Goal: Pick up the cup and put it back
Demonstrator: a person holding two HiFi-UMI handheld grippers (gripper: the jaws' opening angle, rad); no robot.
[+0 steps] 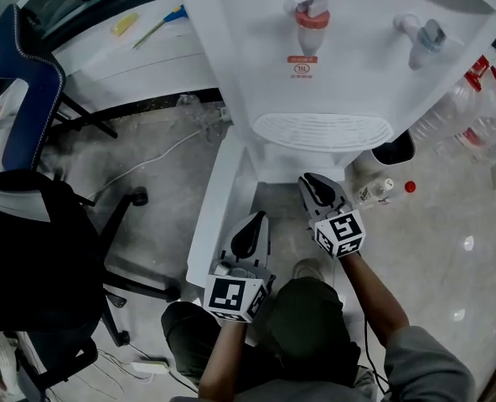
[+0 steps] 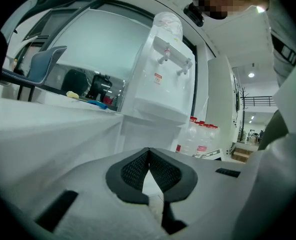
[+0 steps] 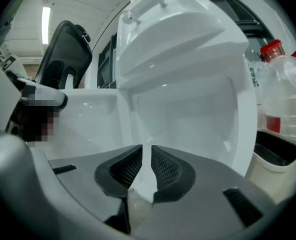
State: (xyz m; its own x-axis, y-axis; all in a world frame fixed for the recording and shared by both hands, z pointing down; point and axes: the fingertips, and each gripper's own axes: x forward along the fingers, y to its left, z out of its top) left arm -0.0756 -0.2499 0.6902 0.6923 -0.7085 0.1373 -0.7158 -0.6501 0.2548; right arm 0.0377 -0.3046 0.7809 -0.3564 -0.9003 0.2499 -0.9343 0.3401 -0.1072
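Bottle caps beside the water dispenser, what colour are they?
Red; the bottle caps show best in the right gripper view.

Bright even light — fisheye edges dark; glare spots on floor (image 1: 449,254).

The water dispenser (image 1: 332,74) stands in the middle, with the table (image 1: 131,61) and chair (image 1: 30,99) to its left, the bin (image 1: 364,172) and bottles (image 1: 464,111) to its right, and the left tool (image 1: 256,223) and right tool (image 1: 310,181) low before it.
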